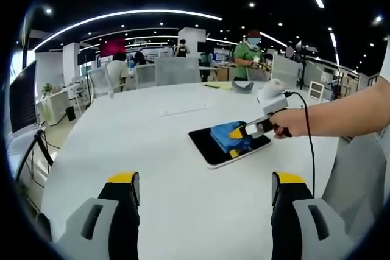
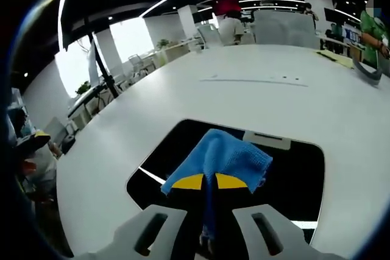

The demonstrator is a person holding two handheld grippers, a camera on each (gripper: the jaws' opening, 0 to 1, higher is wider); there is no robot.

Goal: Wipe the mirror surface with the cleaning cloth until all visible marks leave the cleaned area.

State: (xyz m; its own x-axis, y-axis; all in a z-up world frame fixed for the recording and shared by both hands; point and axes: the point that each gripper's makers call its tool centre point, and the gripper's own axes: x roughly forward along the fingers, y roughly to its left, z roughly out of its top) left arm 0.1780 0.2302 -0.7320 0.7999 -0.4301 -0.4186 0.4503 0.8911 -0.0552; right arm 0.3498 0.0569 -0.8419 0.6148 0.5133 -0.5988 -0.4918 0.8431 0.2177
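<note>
Right gripper (image 2: 203,182): jaws pinched on the blue cleaning cloth (image 2: 222,156), pressing it onto the mirror (image 2: 298,178).
Left gripper (image 1: 204,184): jaws spread, empty, above the white table (image 1: 152,144).
Mirror: flat on the table.
Progress: wiping apparently underway; remaining marks cannot be judged.

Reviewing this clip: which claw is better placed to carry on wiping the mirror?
Right. The right claw is shut on the blue cloth, which lies on the mirror. The left claw hangs open over bare table, short of the mirror.
</note>
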